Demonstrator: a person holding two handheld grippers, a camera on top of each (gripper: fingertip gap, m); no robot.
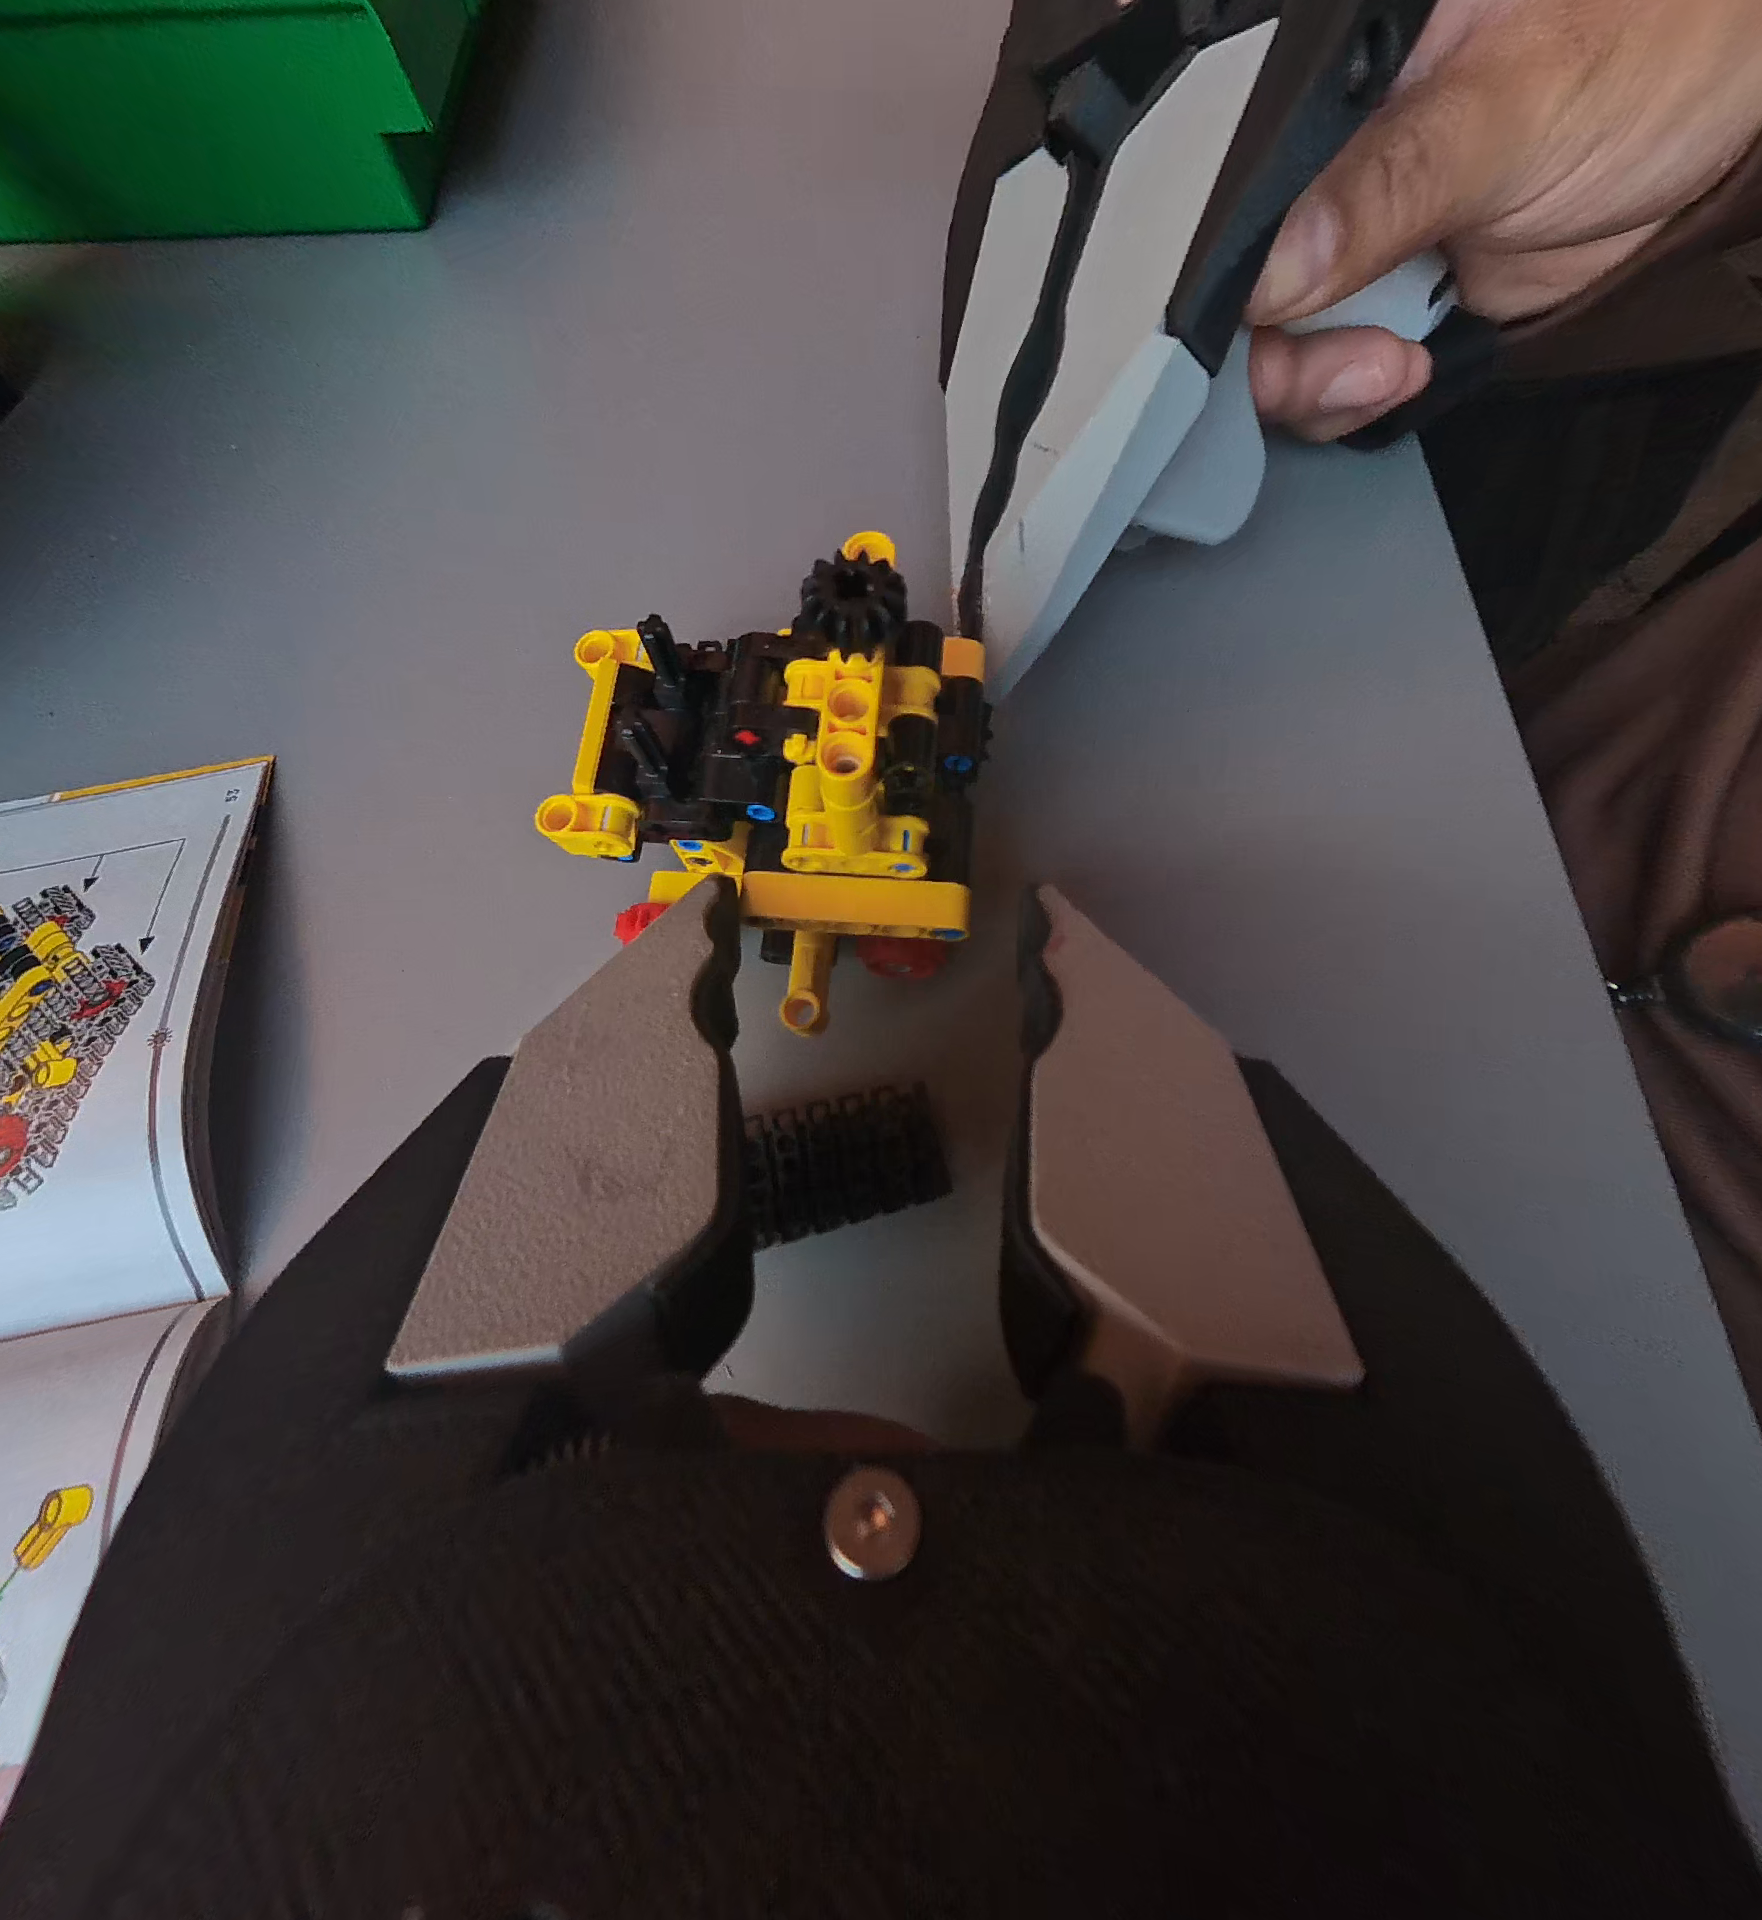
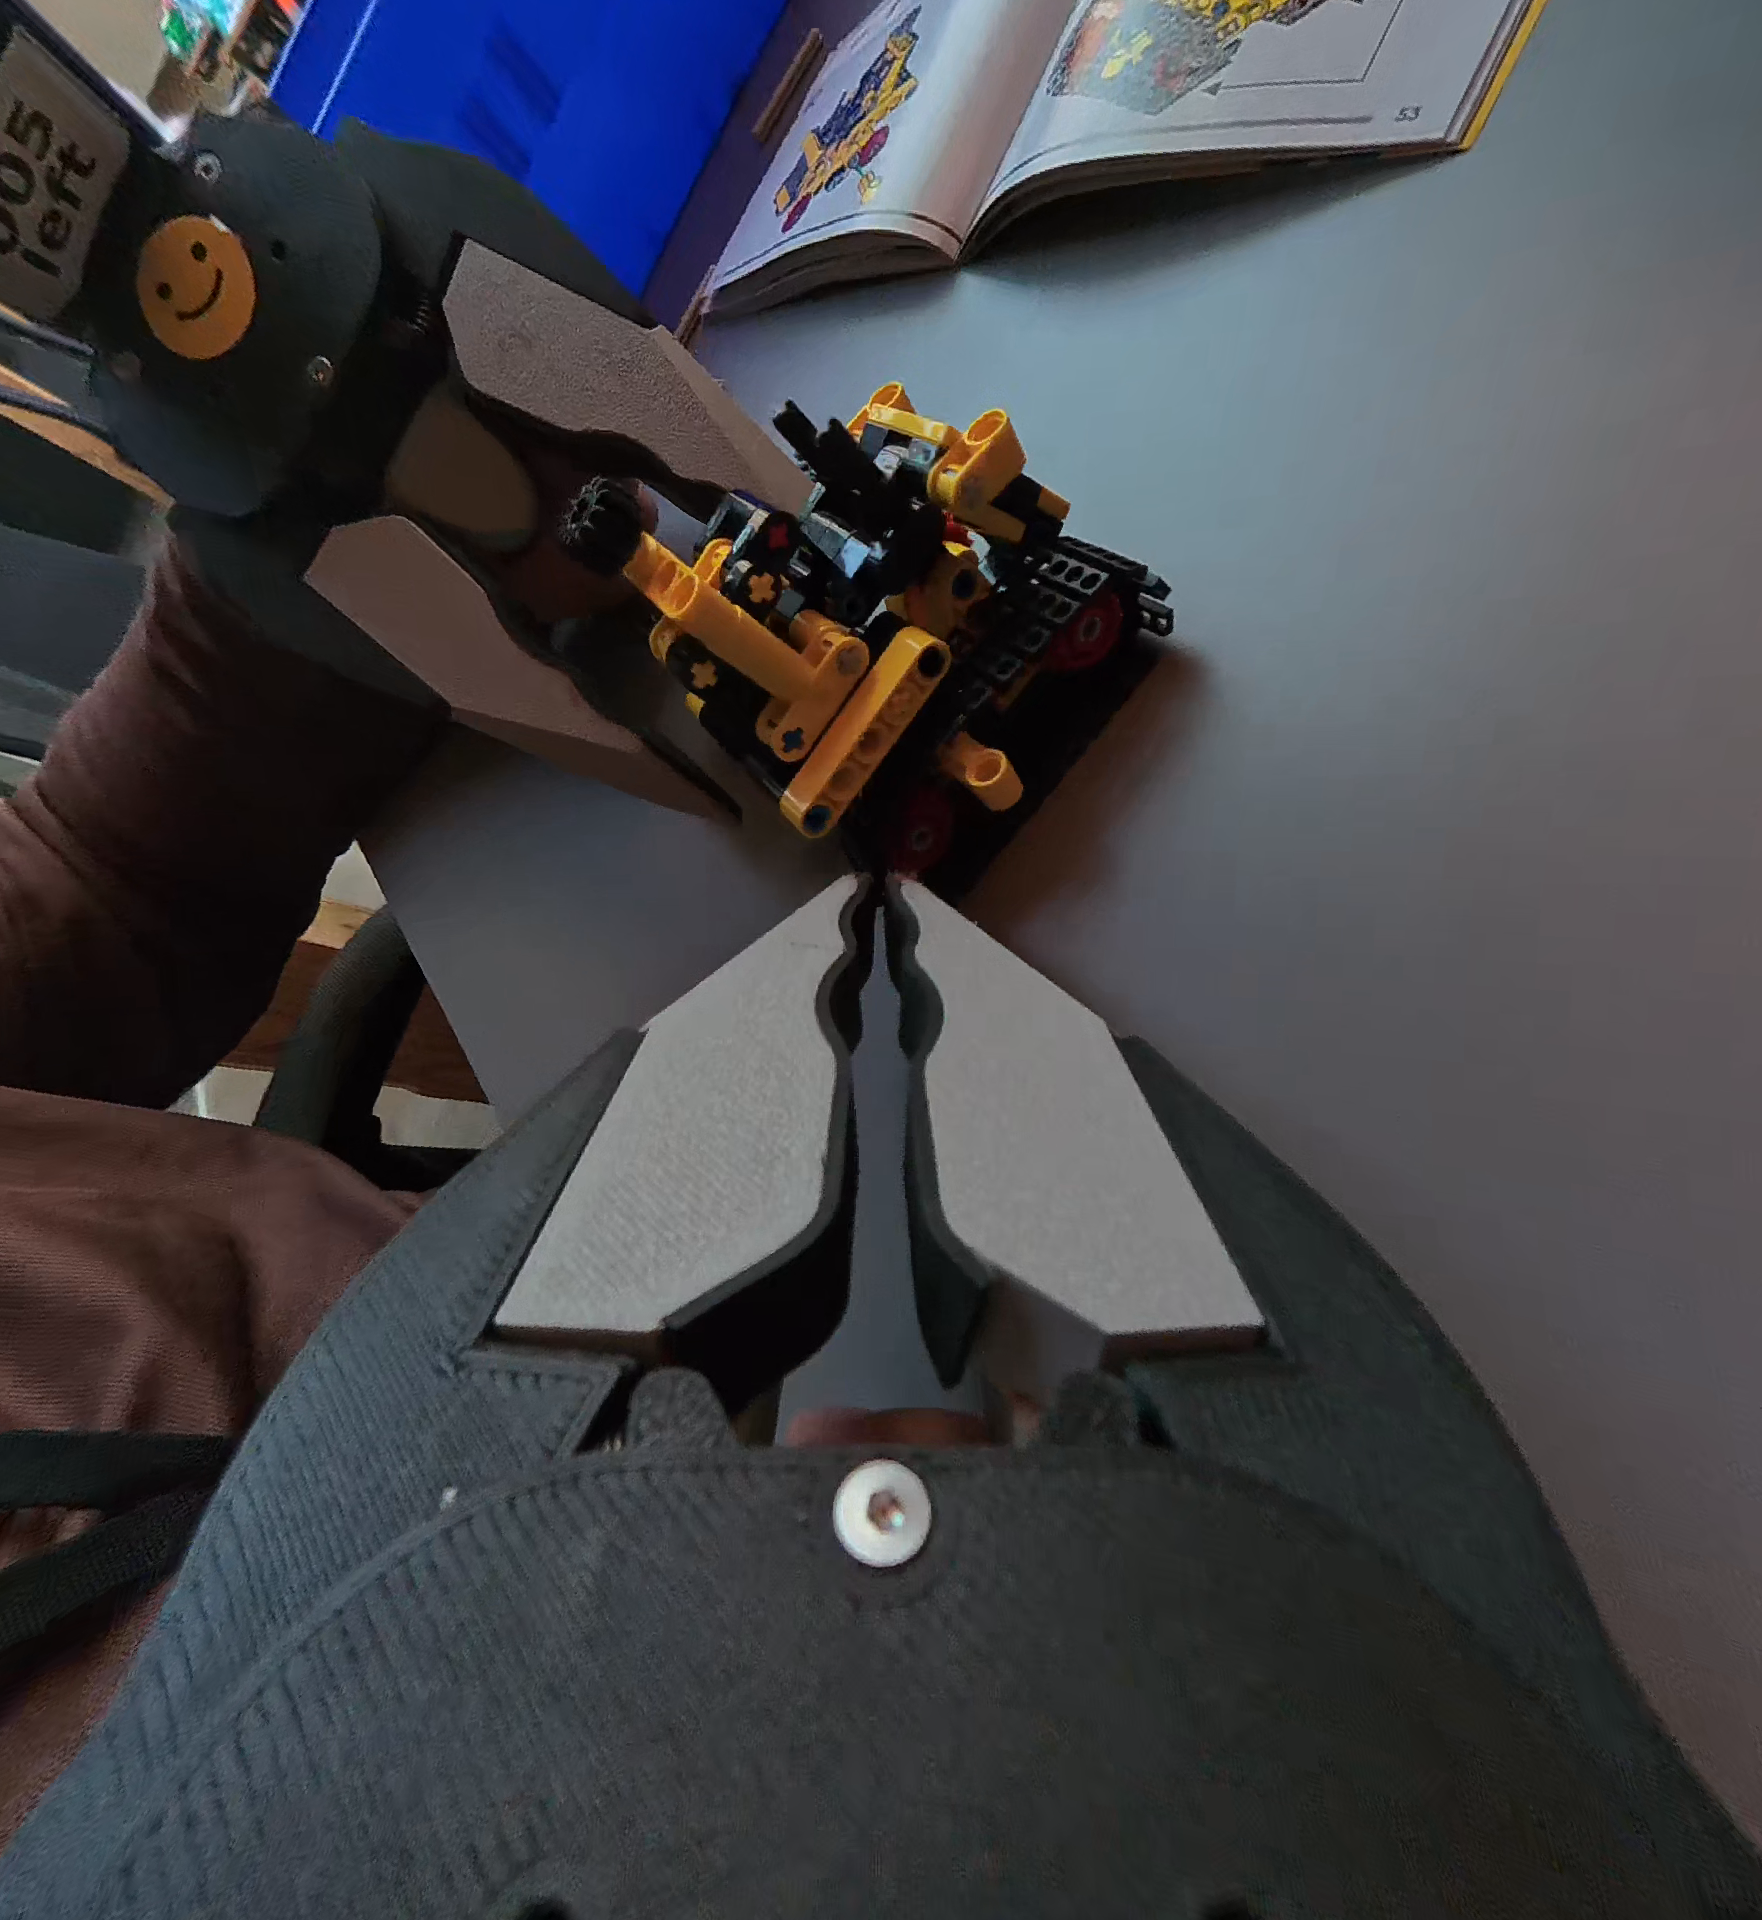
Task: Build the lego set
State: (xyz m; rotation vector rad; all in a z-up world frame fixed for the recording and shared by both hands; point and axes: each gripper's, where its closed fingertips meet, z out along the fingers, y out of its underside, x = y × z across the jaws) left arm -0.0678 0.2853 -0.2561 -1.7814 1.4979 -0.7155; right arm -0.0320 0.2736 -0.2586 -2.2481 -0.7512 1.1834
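Office-like room: grey desk [image 1: 337,468], blue cabinet [image 2: 544,114], chair [image 2: 337,1039]

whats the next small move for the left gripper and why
Probably ease the left gripper forward and close on the yellow model: its jaws stand open just short of the model, while the right gripper, shut, only touches the model's far side.

The booklet [image 1: 56,1039] runs off the left edge — the left hand-held gripper [image 1: 872,914] hides part of the black track [image 1: 846,1153].
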